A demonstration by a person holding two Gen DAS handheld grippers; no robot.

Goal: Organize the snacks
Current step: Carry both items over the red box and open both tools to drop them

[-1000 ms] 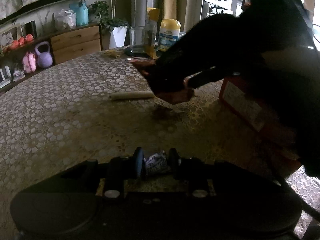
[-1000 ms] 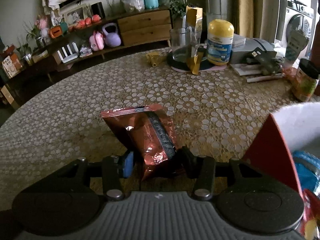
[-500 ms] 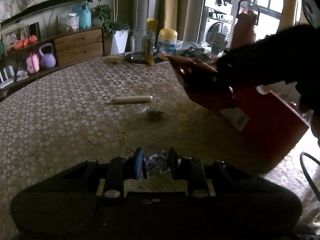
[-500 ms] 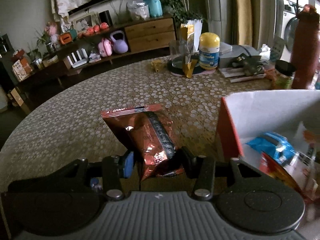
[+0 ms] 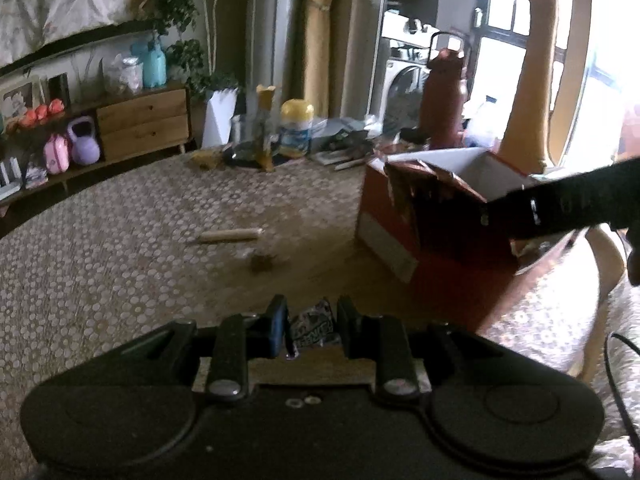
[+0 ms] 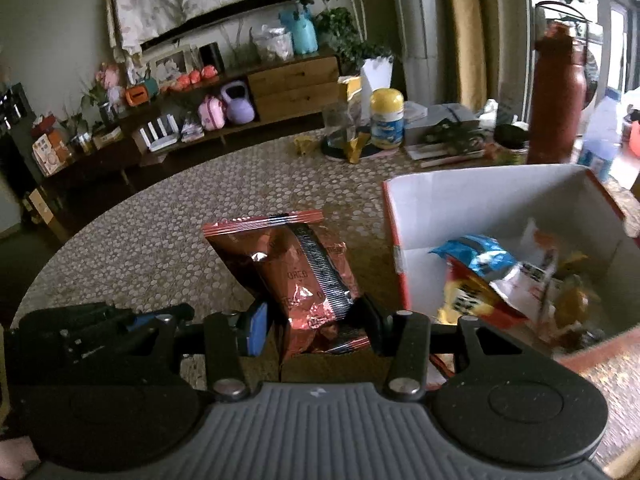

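1. Right gripper [image 6: 312, 320] pinches a crinkled copper-red foil snack packet [image 6: 296, 268] by its lower end, held above the patterned tablecloth [image 6: 160, 240], just left of the open red cardboard box with white lining [image 6: 500, 188].
2. Left gripper [image 5: 310, 326] pinches a small white printed wrapper [image 5: 314, 322], near the box [image 5: 392, 236].
3. Advice: carry the packet fully over the rim before releasing, so it drops among the snacks [image 6: 476, 276] inside.

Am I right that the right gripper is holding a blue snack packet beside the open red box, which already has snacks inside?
Not quite: the right-wrist view shows the right gripper holding a copper-red packet, not blue. The open red box does already contain snacks.
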